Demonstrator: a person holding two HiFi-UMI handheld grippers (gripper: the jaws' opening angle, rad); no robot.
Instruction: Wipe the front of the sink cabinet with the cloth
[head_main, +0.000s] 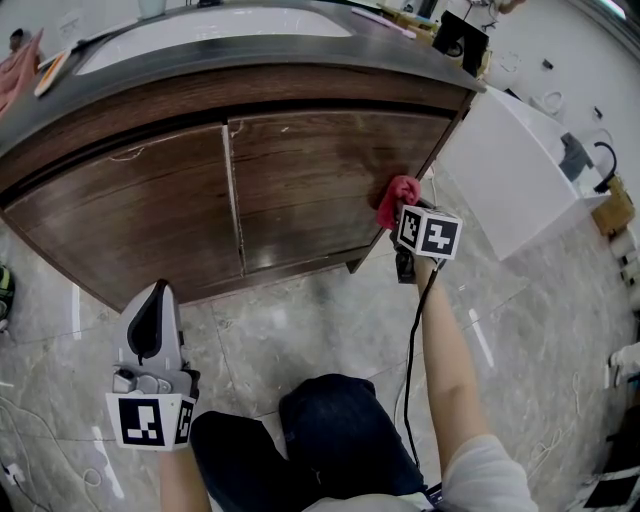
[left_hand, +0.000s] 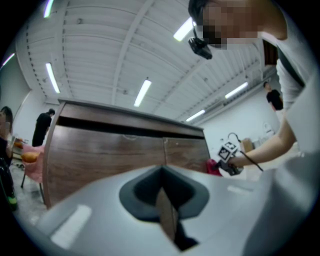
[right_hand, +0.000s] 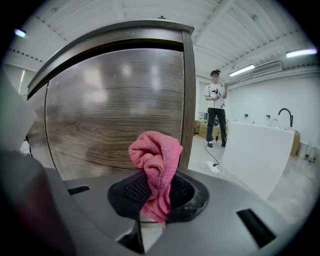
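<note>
The dark wood sink cabinet (head_main: 300, 190) fills the upper head view, with two doors under a grey counter. My right gripper (head_main: 400, 215) is shut on a bunched pink cloth (head_main: 397, 198), which presses against the right door near its right edge. In the right gripper view the pink cloth (right_hand: 156, 170) sticks up from between the jaws in front of the wood door (right_hand: 115, 110). My left gripper (head_main: 150, 330) hangs low over the floor, apart from the cabinet, shut with nothing in it; its view shows the cabinet (left_hand: 125, 150) from below.
A white box-shaped unit (head_main: 510, 180) stands right of the cabinet. A black cable (head_main: 412, 350) runs down from the right gripper. The person's knees (head_main: 330, 430) are on the grey tiled floor. Other people stand far off in both gripper views.
</note>
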